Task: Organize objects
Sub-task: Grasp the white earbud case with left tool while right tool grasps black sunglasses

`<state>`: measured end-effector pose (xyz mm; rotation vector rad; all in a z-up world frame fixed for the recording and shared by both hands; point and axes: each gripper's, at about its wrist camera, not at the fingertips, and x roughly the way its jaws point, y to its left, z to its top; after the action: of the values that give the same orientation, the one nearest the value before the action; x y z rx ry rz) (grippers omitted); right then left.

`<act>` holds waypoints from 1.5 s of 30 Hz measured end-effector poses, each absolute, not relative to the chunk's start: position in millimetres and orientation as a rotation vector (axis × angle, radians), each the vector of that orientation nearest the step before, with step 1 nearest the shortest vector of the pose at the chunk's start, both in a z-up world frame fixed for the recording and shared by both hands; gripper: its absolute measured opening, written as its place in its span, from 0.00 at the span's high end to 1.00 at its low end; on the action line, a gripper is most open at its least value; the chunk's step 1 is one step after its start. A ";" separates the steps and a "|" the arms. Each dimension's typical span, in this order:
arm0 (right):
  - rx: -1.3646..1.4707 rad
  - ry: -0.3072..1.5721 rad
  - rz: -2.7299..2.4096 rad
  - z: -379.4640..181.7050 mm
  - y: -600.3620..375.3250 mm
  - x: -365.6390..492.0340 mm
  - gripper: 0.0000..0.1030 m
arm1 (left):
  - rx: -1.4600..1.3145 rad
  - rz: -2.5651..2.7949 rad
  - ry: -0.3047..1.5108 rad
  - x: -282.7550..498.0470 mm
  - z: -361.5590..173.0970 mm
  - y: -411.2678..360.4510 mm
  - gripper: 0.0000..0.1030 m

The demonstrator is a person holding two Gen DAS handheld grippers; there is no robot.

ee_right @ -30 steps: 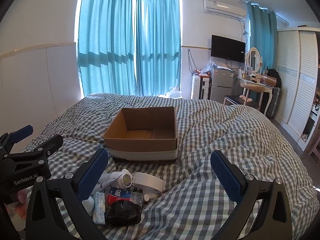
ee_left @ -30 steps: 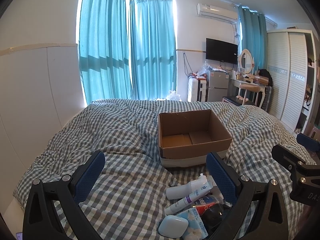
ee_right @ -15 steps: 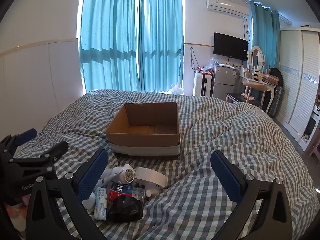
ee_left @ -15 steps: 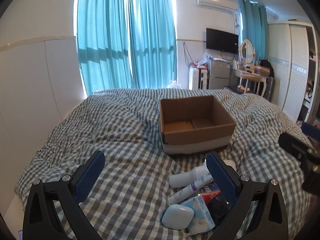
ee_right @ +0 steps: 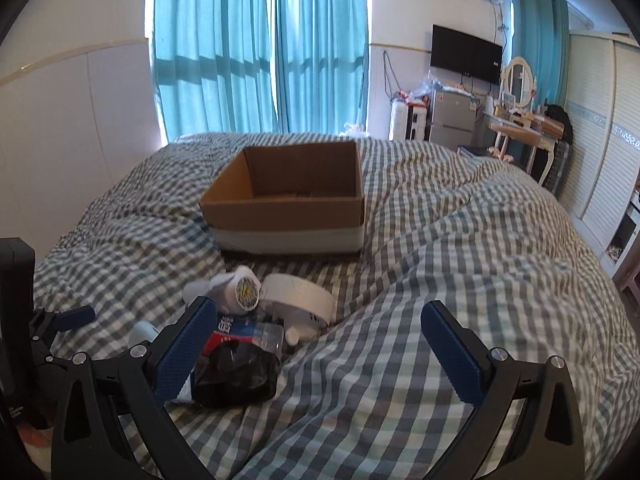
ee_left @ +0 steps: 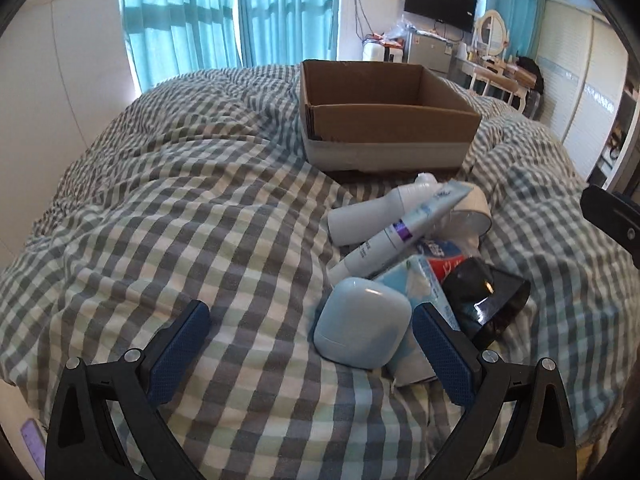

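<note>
An open empty cardboard box (ee_left: 384, 120) (ee_right: 288, 208) sits on the checked bed. In front of it lies a pile: a pale blue case (ee_left: 362, 334), a white bottle (ee_left: 380, 210), a white tube (ee_left: 396, 234), a tissue pack (ee_left: 424, 284), a black object (ee_left: 484, 300) (ee_right: 236, 372) and a white tape roll (ee_right: 300, 292). My left gripper (ee_left: 312, 354) is open, low over the bed, with the blue case between its fingers near the right one. My right gripper (ee_right: 318, 350) is open and empty, right of the pile.
The checked duvet (ee_right: 460, 280) covers the whole bed, with folds on the right. A white wall panel (ee_left: 60, 80) runs along the left. A fridge (ee_right: 452, 120), a dressing table (ee_right: 520, 124) and a wardrobe (ee_right: 600, 140) stand beyond the bed.
My left gripper has dropped and moved forward to the pile, so the blue case now lies between its fingers. My right gripper has moved slightly closer to the pile.
</note>
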<state>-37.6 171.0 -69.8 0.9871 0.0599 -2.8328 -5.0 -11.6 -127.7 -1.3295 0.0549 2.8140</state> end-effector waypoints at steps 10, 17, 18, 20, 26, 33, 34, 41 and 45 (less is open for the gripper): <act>1.102 0.159 -2.774 -93.2 158.7 -41.4 0.00 | -1.287 2.748 0.259 -0.7 -140.8 14.8 0.32; 1.179 0.247 -2.690 -115.1 146.4 -40.1 0.00 | -1.305 2.678 0.151 -5.1 -142.6 11.1 0.49; 1.193 0.265 -2.680 -118.5 144.7 -40.4 0.00 | -1.306 2.677 0.144 -5.3 -142.1 10.2 0.49; 1.241 0.302 -2.676 -126.3 141.9 -42.9 0.00 | -1.304 2.678 0.138 -5.4 -141.3 10.2 0.49; 1.287 0.364 -2.677 -140.1 137.5 -51.5 0.06 | -1.298 2.686 0.140 -2.9 -140.0 11.7 0.49; 1.309 0.346 -2.649 -150.2 137.2 -60.1 0.72 | -1.293 2.692 0.149 -1.6 -138.4 11.9 0.49; 1.304 0.320 -2.637 -149.5 138.3 -59.3 0.80 | -1.292 2.692 0.148 -1.5 -137.8 11.6 0.49; 1.216 0.261 -2.659 -131.1 142.0 -48.2 0.95 | -1.260 2.708 0.148 3.3 -126.5 10.5 0.49; 1.114 0.226 -2.697 -106.6 145.4 -42.1 0.95 | -1.215 2.718 0.135 2.5 -112.3 9.4 0.49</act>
<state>-42.1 145.4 -106.6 1.1144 0.2260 -2.6968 2.5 9.4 -112.3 -1.2147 0.1353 2.7184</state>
